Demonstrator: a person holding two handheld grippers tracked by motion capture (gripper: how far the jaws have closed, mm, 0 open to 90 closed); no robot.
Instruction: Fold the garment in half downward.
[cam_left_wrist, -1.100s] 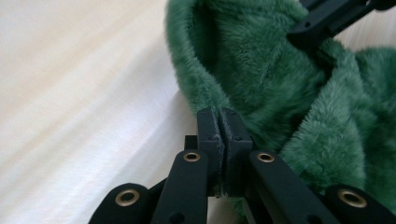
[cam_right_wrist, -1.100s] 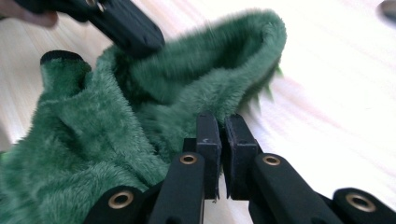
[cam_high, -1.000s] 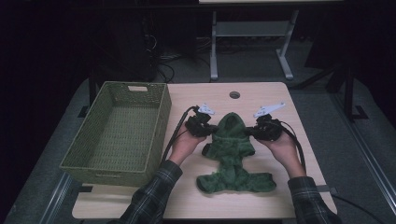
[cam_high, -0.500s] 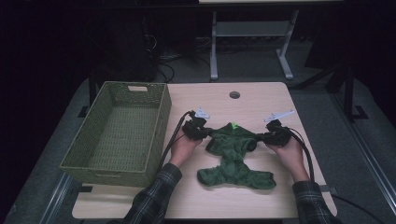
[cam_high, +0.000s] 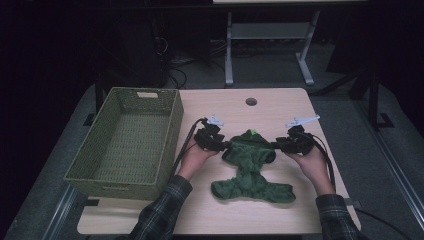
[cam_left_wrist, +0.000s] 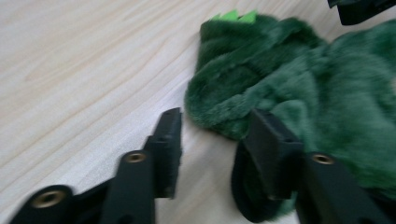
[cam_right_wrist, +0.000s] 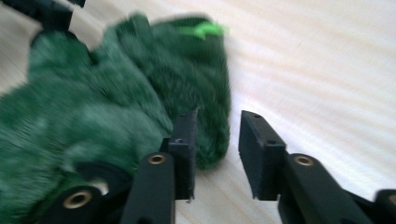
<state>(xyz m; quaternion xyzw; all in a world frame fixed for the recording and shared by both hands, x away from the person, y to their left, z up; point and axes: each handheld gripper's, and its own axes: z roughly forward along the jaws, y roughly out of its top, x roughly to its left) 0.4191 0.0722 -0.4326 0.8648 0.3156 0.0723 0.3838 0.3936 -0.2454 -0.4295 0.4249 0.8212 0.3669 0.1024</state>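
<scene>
**Plush green garment between two parted tongs**

The green fleece garment (cam_high: 250, 165) lies flat on the tabletop (cam_high: 280, 107) between the two tongs, its deep pile soft and shaggy, dark forest green with a small bright lime tab (cam_left_wrist: 236, 15) at its far edge. Its upper part is folded into a thick, rounded bundle; below it the cloth narrows and then spreads into a wider, lumpy flap nearer the person.

The left tongs (cam_high: 212, 140) sit just beside the bundle's left edge. Their jaws have just been opening; in the left gripper view the black, blocky fingers (cam_left_wrist: 169, 135) stand apart, one over bare wood, the other against the fleece, with nothing pinched between them.

The right tongs (cam_high: 292, 142) sit just beside the bundle's right edge. Their jaws have just been opening too; in the right gripper view one finger (cam_right_wrist: 187, 140) rests against the pile and the other is over bare wood, gripping nothing.

The tabletop is pale, smooth wood with fine grain and a round cable hole (cam_high: 251, 101) beyond the tongs. Left of the left tongs stands a rectangular woven basket (cam_high: 170, 130), olive-green.
</scene>
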